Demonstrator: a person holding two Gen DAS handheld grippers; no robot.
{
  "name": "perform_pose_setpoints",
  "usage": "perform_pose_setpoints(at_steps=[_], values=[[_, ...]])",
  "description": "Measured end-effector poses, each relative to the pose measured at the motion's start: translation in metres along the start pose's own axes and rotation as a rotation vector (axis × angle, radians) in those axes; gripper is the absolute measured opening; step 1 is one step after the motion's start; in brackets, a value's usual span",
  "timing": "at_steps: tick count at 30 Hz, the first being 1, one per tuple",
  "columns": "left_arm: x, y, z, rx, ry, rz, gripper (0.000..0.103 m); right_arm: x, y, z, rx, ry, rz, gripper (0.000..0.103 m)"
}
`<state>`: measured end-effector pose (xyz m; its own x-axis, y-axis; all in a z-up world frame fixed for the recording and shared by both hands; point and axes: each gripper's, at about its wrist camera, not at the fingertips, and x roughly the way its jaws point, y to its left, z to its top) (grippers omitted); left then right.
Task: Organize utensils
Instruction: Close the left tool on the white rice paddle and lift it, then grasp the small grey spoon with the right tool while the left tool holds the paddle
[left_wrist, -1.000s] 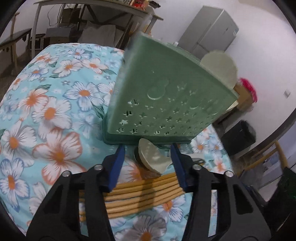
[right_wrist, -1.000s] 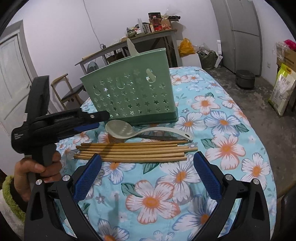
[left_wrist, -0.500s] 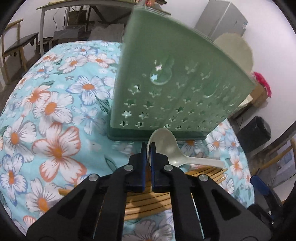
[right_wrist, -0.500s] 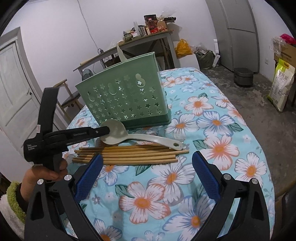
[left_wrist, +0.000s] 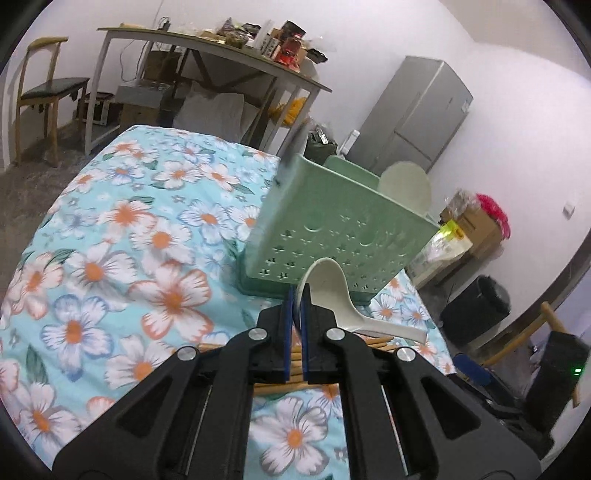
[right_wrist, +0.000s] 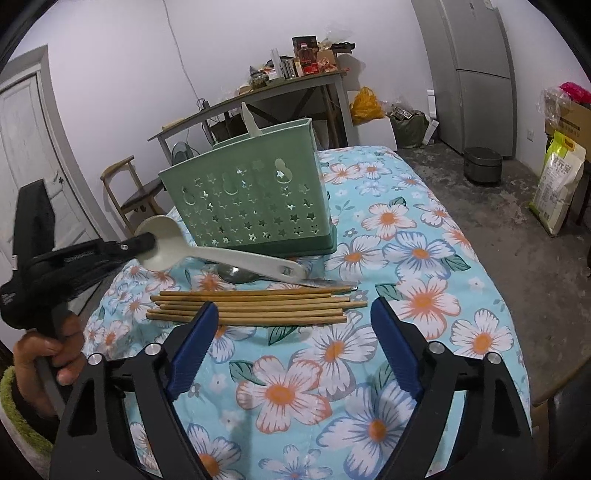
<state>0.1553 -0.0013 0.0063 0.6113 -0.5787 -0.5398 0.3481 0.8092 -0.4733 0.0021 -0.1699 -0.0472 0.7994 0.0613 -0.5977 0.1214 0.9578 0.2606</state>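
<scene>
My left gripper (left_wrist: 295, 295) is shut on the bowl rim of a white plastic spoon (left_wrist: 332, 295) and holds it above the table, in front of the green perforated utensil holder (left_wrist: 332, 229). In the right wrist view the left gripper (right_wrist: 146, 242) holds the spoon (right_wrist: 207, 254) left of the holder (right_wrist: 247, 210). A white utensil (right_wrist: 251, 122) stands in the holder. Several wooden chopsticks (right_wrist: 251, 306) lie side by side, a metal spoon (right_wrist: 236, 275) just behind them. My right gripper (right_wrist: 291, 343) is open and empty, above the cloth in front of the chopsticks.
The table has a blue floral cloth (right_wrist: 388, 258). Its right edge drops to the concrete floor. A wooden chair (right_wrist: 129, 184) stands behind the holder on the left, a cluttered side table (right_wrist: 258, 92) and a grey fridge (right_wrist: 472, 66) farther back.
My left gripper closed on the white spoon's bowl and lifted it off the table, uncovering the metal spoon. The right gripper stayed open and drew back slightly.
</scene>
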Motion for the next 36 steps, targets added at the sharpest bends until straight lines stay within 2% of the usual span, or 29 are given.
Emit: perform_pose_setpoints(at_steps=[4,8,13,20,36], values=[[-0.021,0.017,-0.003,-0.015,-0.019,0.027,0.003,-0.002,0.01,0.003,-0.043,-0.005,-0.004,0.075],[-0.047,0.044,-0.008,-0.044,-0.046,0.058,0.003,0.007,0.024,0.01,-0.121,0.009,0.011,0.065],[-0.078,0.078,-0.005,-0.105,-0.117,0.11,0.003,0.041,0.06,0.019,-0.336,0.048,0.022,0.048],[-0.105,0.113,0.003,-0.19,-0.21,0.146,0.003,0.088,0.094,0.018,-0.515,0.125,0.012,0.029],[-0.09,0.152,0.0,-0.277,-0.203,0.111,0.002,0.14,0.119,0.014,-0.661,0.217,-0.097,0.026]])
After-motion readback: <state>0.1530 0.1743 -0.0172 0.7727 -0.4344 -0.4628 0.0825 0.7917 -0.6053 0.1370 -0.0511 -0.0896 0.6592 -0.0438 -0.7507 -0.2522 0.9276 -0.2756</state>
